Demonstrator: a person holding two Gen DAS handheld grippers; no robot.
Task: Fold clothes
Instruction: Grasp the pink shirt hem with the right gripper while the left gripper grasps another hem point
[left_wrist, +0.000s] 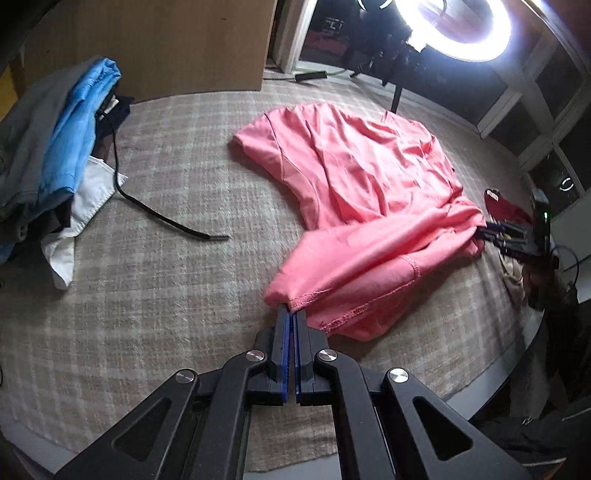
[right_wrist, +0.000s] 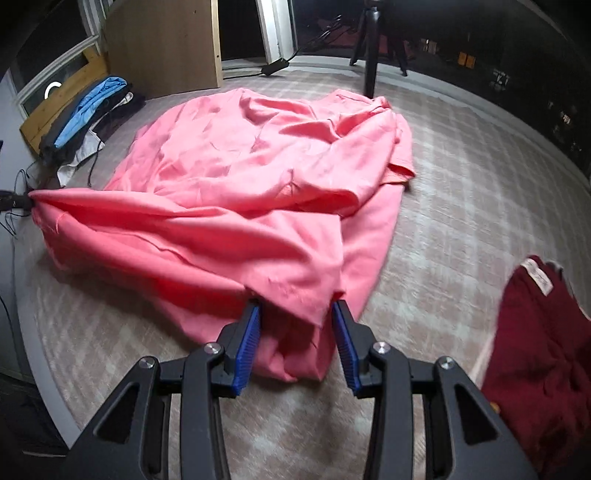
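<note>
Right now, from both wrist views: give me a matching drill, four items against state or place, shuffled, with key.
1. left gripper
2. right gripper
3. pink shirt
4. dark red garment

A. spread on the rug, hem lifted
B. jaws apart, fabric between them
C. shut on a hem corner
D. lying apart, beside the right gripper

Pairs: 1-C, 2-B, 3-A, 4-D

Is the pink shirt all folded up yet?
Not yet. The pink shirt lies mostly spread and wrinkled on the rug, only its near edge lifted and bunched.
</note>
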